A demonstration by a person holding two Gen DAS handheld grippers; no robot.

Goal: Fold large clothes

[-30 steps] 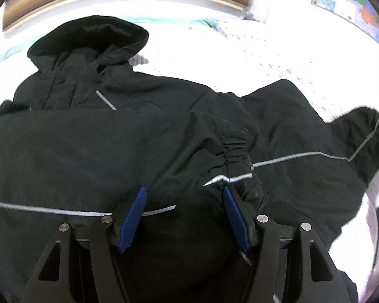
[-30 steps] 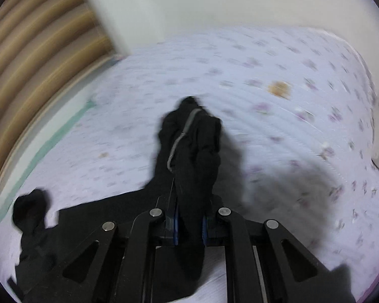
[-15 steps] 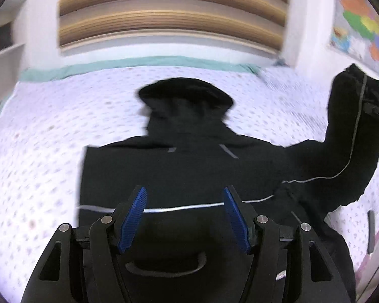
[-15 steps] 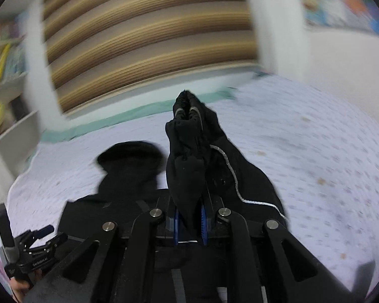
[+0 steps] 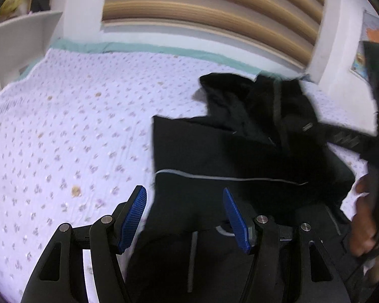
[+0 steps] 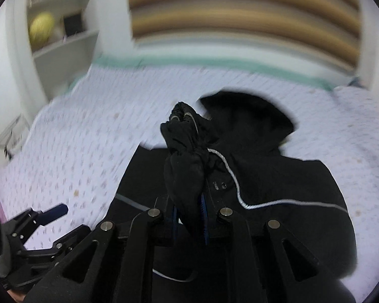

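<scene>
A black hooded jacket (image 5: 214, 156) with thin grey piping lies flat on the bed, hood toward the headboard. My left gripper (image 5: 184, 214) is open and empty, hovering over the jacket's lower left edge. My right gripper (image 6: 189, 217) is shut on the jacket's bunched sleeve cuff (image 6: 184, 151) and holds it up over the jacket body (image 6: 278, 189). The right gripper also shows at the right edge of the left wrist view (image 5: 376, 151). The left gripper appears at the lower left of the right wrist view (image 6: 38, 222).
The bed has a white quilt with small purple flowers (image 5: 63, 139) and a teal edge (image 5: 139, 48). A slatted wooden headboard (image 5: 214, 7) stands behind. White shelves (image 6: 63, 38) with a yellow ball are at the left. A map poster (image 5: 371, 50) hangs at right.
The right gripper has carried the sleeve inward, over the jacket's chest. The left gripper has shifted left, so the jacket now lies to its right.
</scene>
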